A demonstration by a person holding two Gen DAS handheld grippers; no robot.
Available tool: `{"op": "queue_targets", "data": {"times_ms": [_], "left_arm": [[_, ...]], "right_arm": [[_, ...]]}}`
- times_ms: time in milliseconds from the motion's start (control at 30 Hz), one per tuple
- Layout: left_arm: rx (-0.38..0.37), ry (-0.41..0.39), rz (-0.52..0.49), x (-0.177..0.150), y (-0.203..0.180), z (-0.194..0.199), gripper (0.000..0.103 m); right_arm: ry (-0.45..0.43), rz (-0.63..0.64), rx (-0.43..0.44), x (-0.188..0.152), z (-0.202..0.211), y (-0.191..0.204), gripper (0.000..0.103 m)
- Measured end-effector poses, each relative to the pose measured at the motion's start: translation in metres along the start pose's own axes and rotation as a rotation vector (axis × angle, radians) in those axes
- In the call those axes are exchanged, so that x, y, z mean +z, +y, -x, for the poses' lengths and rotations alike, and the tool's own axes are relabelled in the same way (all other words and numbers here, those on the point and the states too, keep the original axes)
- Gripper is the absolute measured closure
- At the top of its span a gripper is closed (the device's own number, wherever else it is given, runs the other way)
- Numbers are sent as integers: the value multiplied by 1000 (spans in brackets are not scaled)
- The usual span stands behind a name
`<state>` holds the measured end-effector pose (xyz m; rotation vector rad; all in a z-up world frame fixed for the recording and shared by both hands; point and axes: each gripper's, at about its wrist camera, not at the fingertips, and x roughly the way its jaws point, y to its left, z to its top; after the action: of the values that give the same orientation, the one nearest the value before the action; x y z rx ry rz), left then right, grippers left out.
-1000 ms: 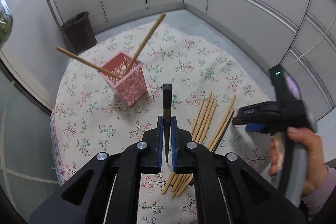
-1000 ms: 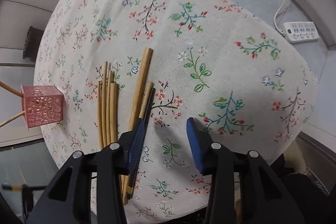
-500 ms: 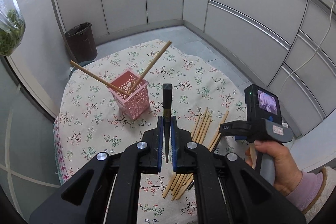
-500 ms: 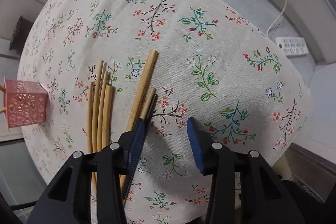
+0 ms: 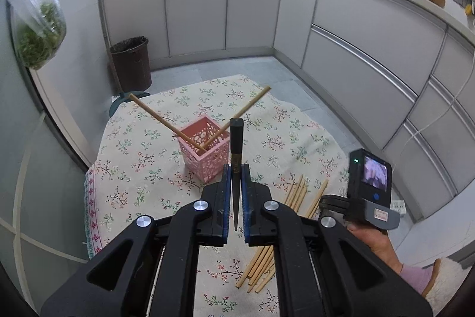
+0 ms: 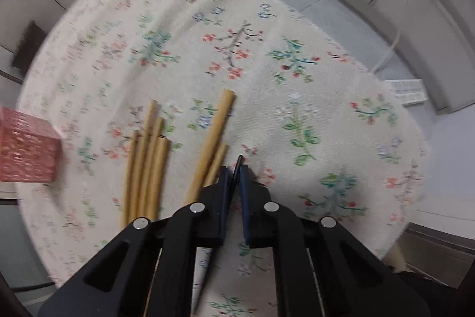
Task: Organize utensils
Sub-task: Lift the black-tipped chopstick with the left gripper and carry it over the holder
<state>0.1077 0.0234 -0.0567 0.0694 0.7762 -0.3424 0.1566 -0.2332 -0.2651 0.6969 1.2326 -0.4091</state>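
Right tongs have closed, steeply down-tilted, on black chopstick

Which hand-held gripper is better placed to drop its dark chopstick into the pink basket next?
Left. The left hand-held gripper holds its dark chopstick right beside the pink basket, while the right hand-held gripper is over the bamboo chopsticks.

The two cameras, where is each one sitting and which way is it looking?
Left wrist: sits on the left gripper, looking across the table at the pink basket; its jaws clamp a black chopstick; the person's hand shows.
Right wrist: sits on the right gripper, looking steeply down at the tablecloth; its jaws pinch another black chopstick.
Shared: basket, wooden chopsticks, tablecloth.
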Motion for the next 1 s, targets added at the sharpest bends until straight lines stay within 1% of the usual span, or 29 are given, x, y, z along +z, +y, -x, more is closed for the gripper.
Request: {"op": "queue_targets", "data": {"times_ms": [33, 67, 167, 267, 400, 467, 633, 767, 867, 1000], "left_arm": [[-6, 0, 17, 1, 4, 0, 97], [-13, 2, 36, 2, 8, 0, 97], [-11, -4, 69, 3, 18, 1, 97], [-1, -7, 84, 4, 22, 3, 97], [10, -23, 103, 7, 25, 8, 97], [16, -32, 106, 8, 26, 12, 97], [36, -58, 133, 13, 30, 18, 97], [45, -84, 150, 25, 32, 22, 97], [60, -125, 149, 42, 30, 27, 97], [67, -168, 170, 63, 33, 28, 97]], "right_arm": [[-5, -12, 44, 1, 2, -3, 99], [-27, -3, 77, 2, 10, -5, 99], [-94, 52, 168, 1, 40, -3, 99], [-166, 129, 223, -10, 77, 3, 99], [-260, 233, 295, -31, 127, 1, 99], [-328, 305, 324, -41, 158, 8, 99], [-413, 398, 410, -56, 212, 13, 99], [-437, 423, 464, -54, 242, 26, 99], [-450, 423, 529, -38, 267, 46, 99], [-498, 434, 572, -25, 294, 68, 99]]}}
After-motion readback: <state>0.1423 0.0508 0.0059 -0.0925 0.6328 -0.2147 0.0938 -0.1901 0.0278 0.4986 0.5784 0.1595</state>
